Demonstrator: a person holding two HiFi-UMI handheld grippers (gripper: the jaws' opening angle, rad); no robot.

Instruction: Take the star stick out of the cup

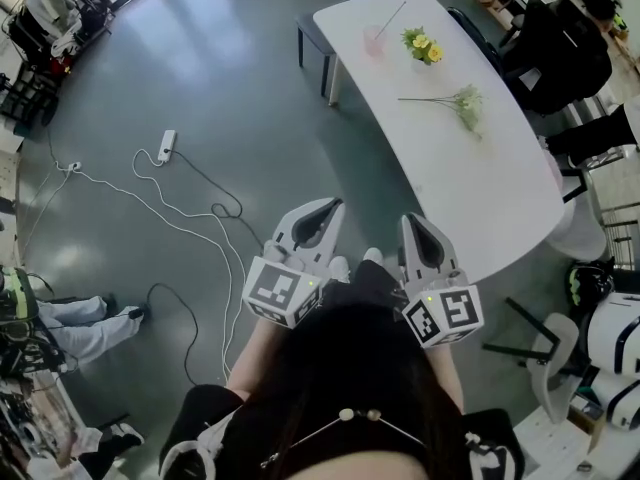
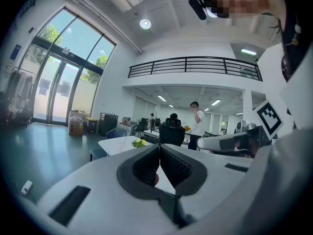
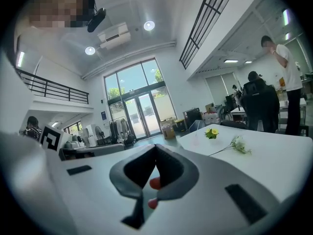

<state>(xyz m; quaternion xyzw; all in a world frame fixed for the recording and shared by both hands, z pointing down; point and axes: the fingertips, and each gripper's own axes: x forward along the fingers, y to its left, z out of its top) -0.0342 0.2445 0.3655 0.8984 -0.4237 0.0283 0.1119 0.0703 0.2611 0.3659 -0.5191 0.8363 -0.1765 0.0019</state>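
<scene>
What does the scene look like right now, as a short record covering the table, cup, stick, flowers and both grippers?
table: white, ahead and to the right
cup: pink, upright at the table's far end
stick: in the cup, leaning to the right
yellow flowers: on the table right of the cup
white flower: lying mid-table
left gripper: shut, empty, near the body
right gripper: shut, empty, far from the cup
task: not begun

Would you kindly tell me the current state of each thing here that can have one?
Left tool: shut, empty.
Right tool: shut, empty.
Cup: upright on the table.
Star stick: leaning in the cup.
White flower: lying flat on the table.
</scene>
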